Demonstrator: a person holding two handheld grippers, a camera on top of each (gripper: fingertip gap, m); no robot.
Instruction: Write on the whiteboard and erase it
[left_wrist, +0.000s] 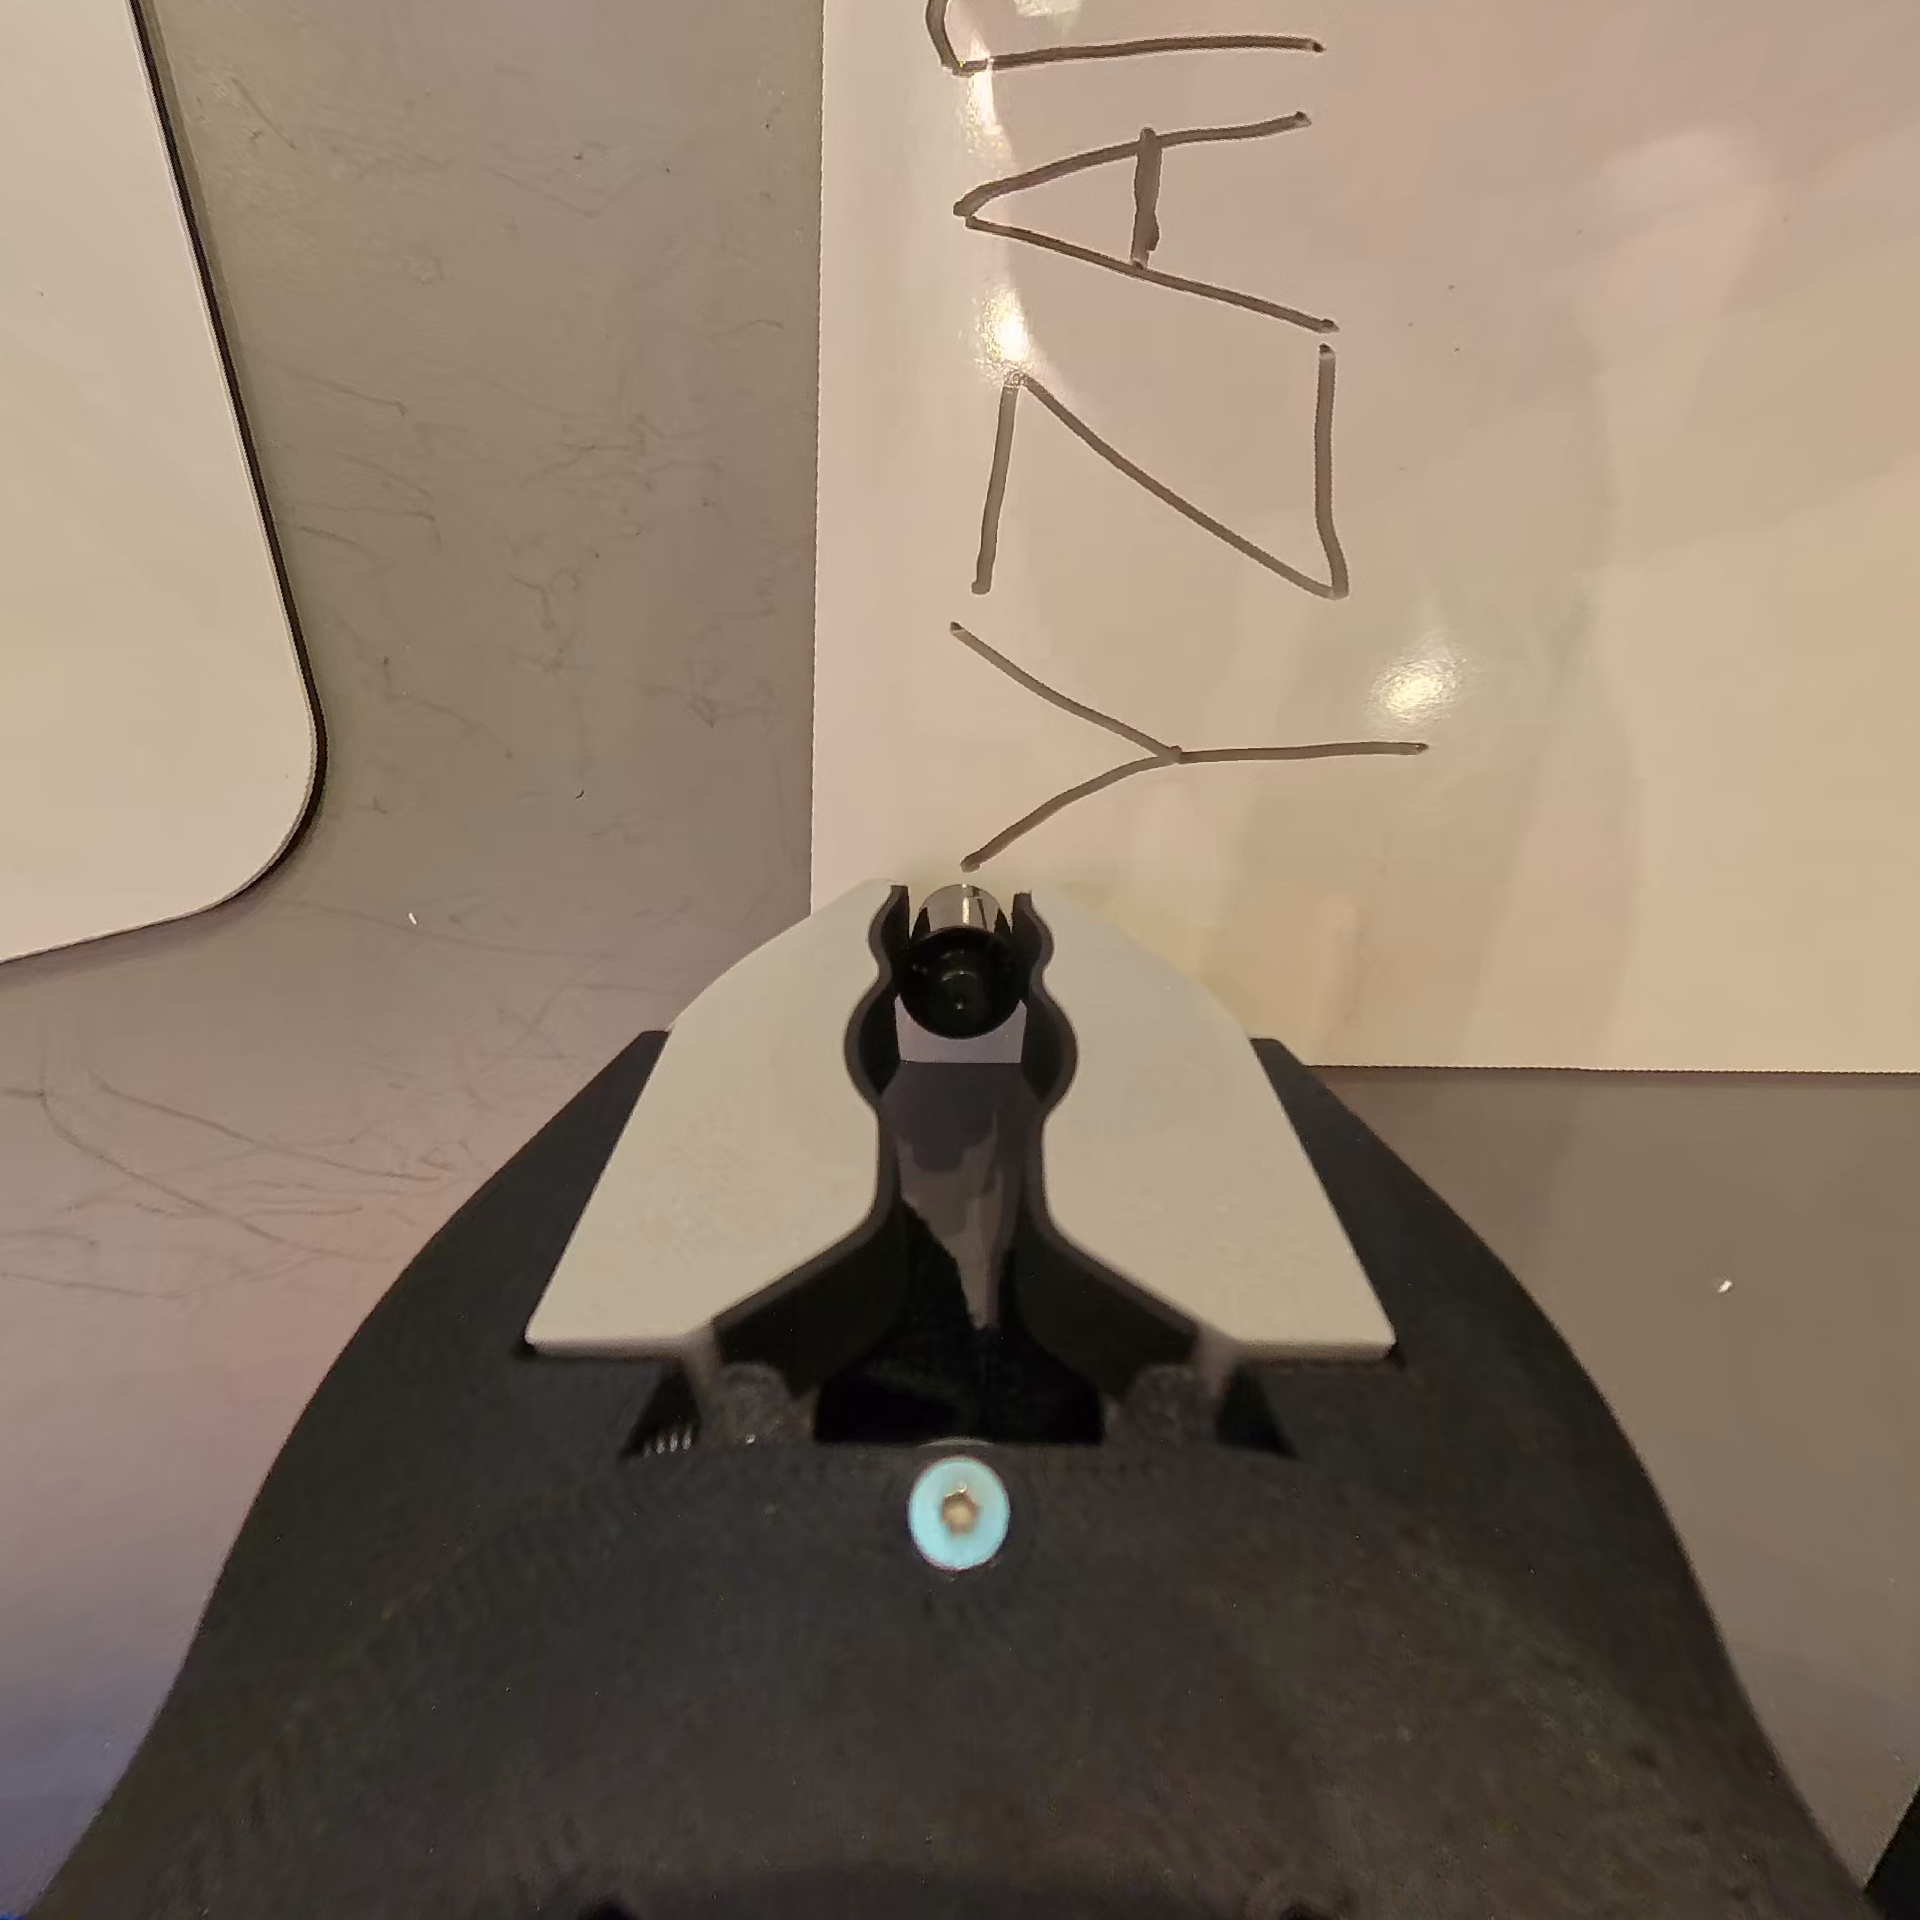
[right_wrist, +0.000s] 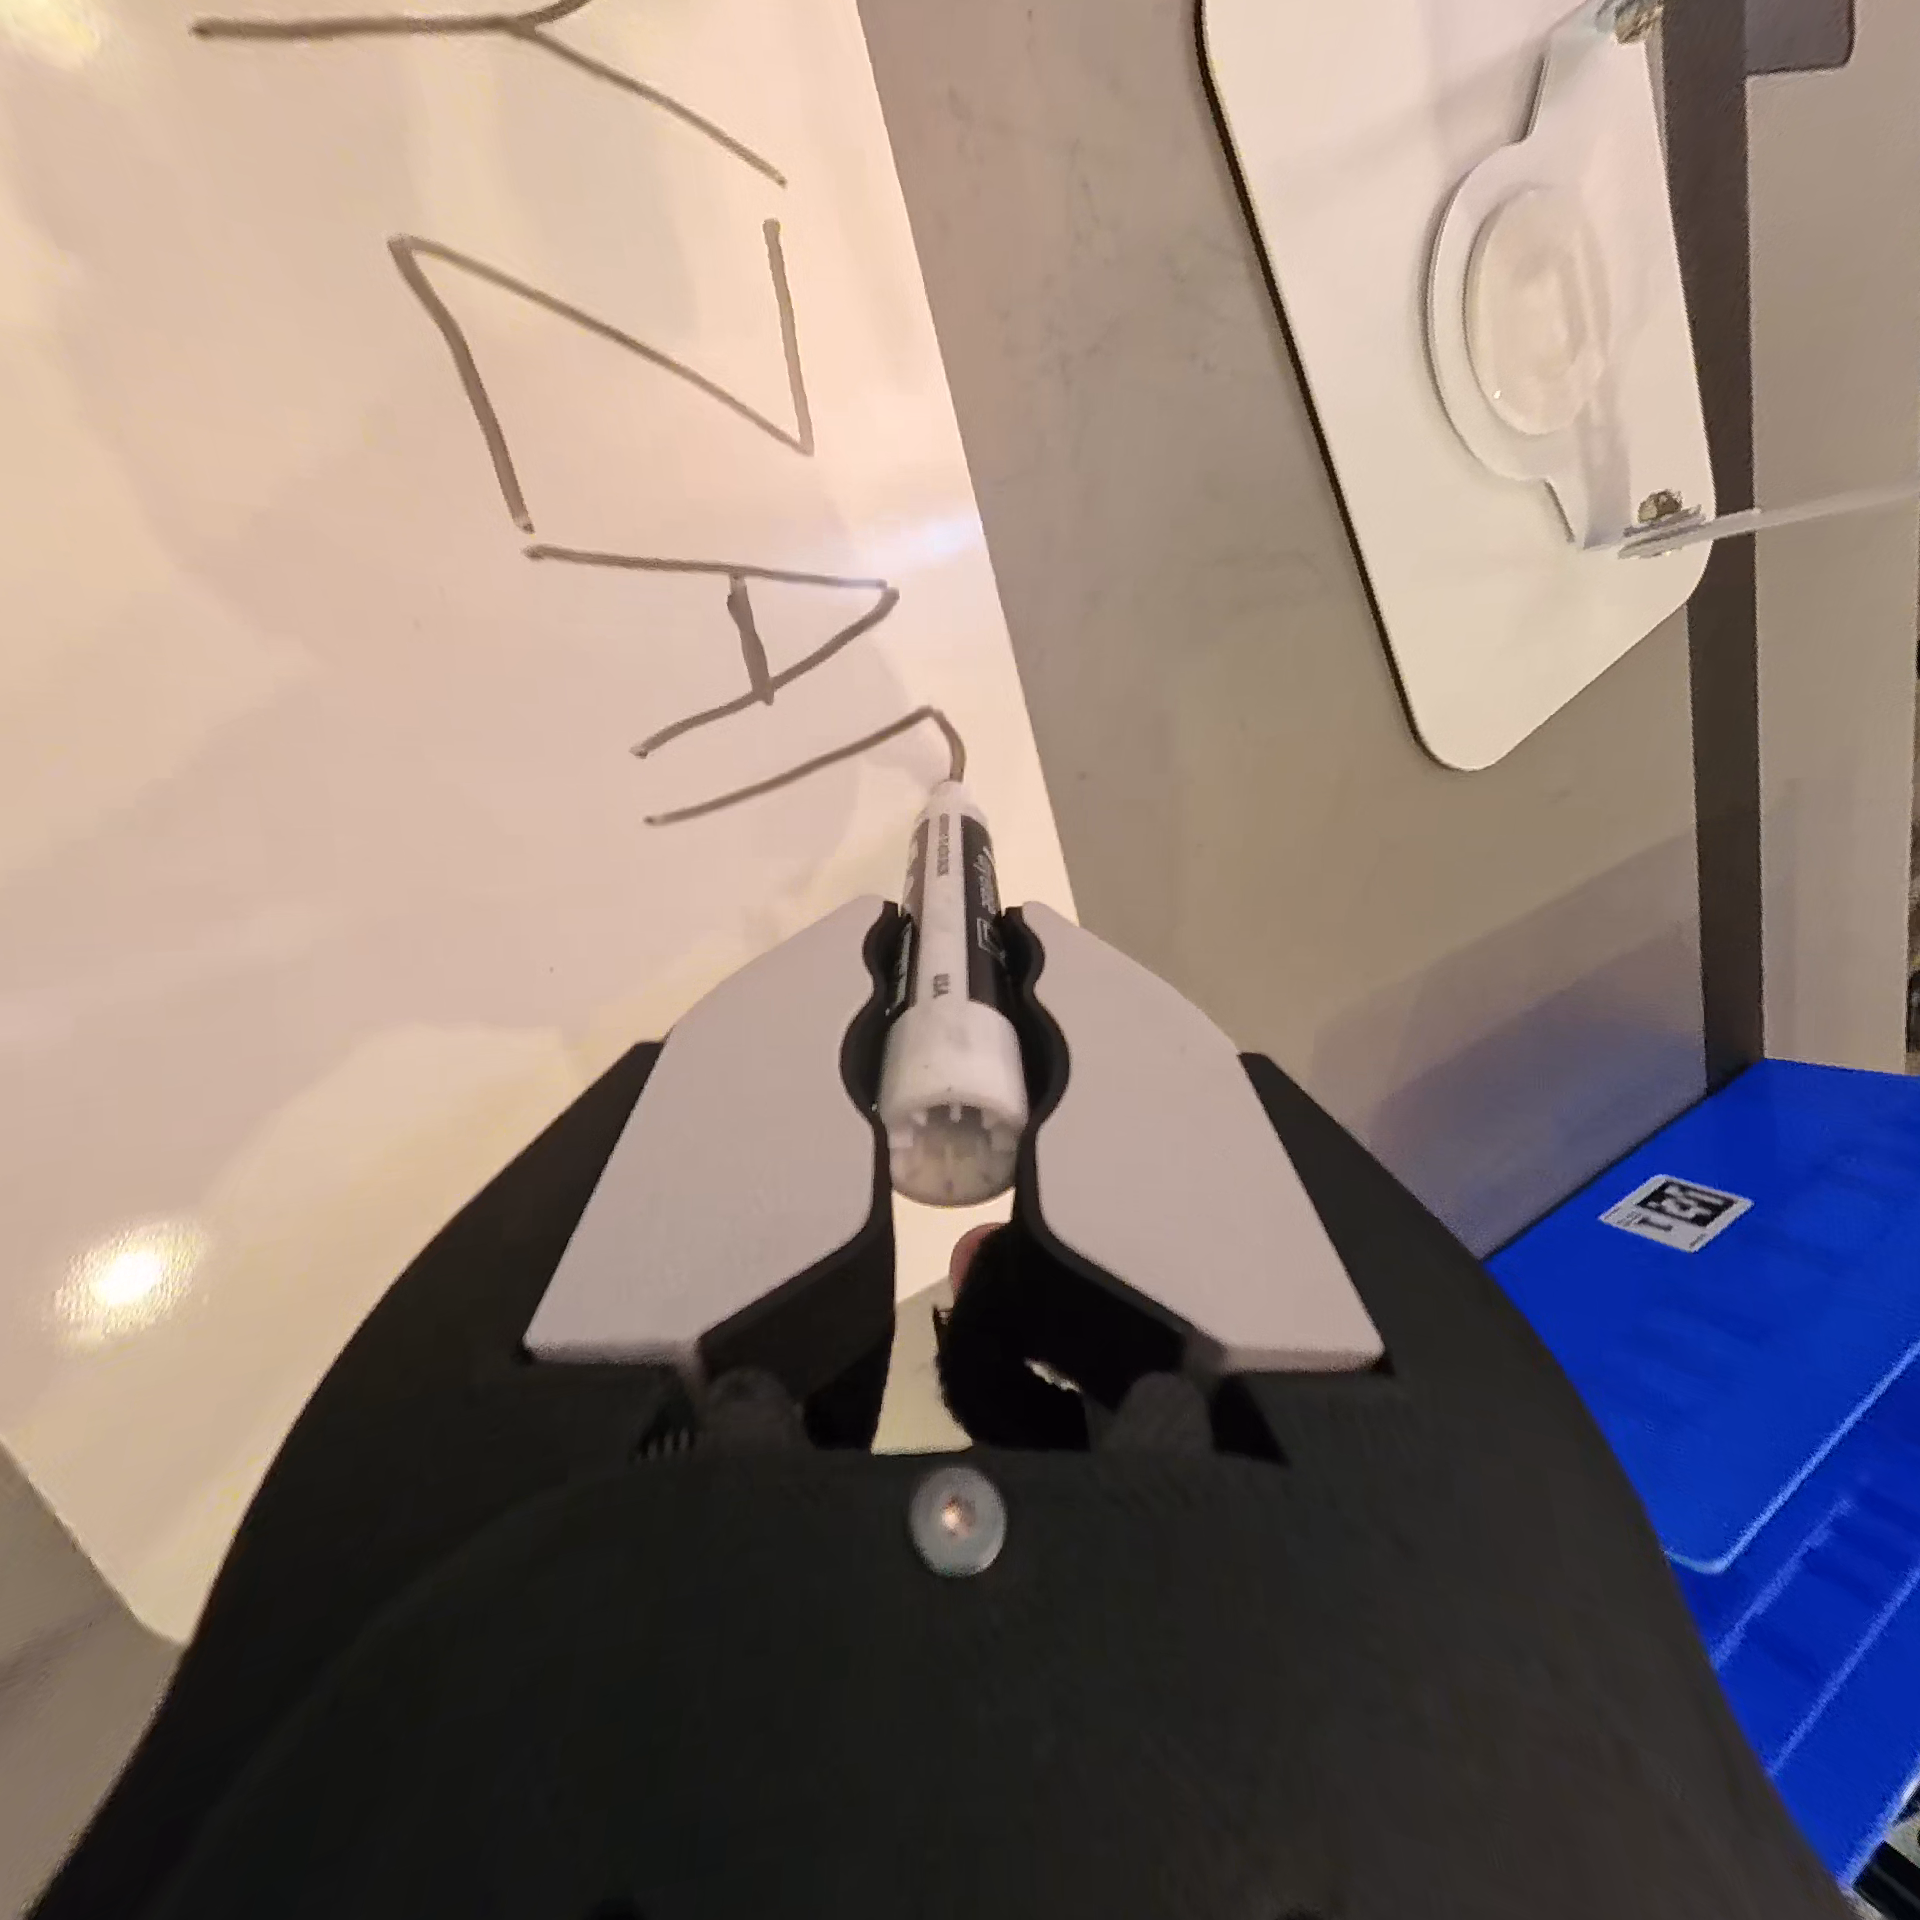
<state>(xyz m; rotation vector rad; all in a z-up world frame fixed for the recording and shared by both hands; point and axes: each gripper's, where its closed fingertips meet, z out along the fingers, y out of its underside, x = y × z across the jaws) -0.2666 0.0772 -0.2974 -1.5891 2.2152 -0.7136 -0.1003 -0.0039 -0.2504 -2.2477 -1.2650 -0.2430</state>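
The right gripper (right_wrist: 951, 935) is clenched on a white-and-black dry-erase marker (right_wrist: 948, 935), its two grey fingers (right_wrist: 748, 1091) pressing the barrel from either side. The marker's butt end faces the camera and its tip touches the whiteboard (right_wrist: 260, 727) at the end of a fresh curved grey stroke (right_wrist: 940, 738), close to the board's right edge. More hand-drawn grey strokes run up the board toward the far left.

The left gripper (left_wrist: 961, 935) is clenched on a small black cylindrical piece, apparently the marker's cap (left_wrist: 958, 961), seated between its fingertips with its round end toward the camera. It hangs just above the near edge of the same whiteboard (left_wrist: 1558, 520), right by the nearest stroke.

The board lies on a scuffed grey table (left_wrist: 499, 468). To the board's side sits a white rounded-corner panel (right_wrist: 1455, 364) carrying a clear round fitting (right_wrist: 1527, 322). At the near right in the right wrist view is a blue surface (right_wrist: 1714, 1351) with a small printed tag (right_wrist: 1673, 1210)
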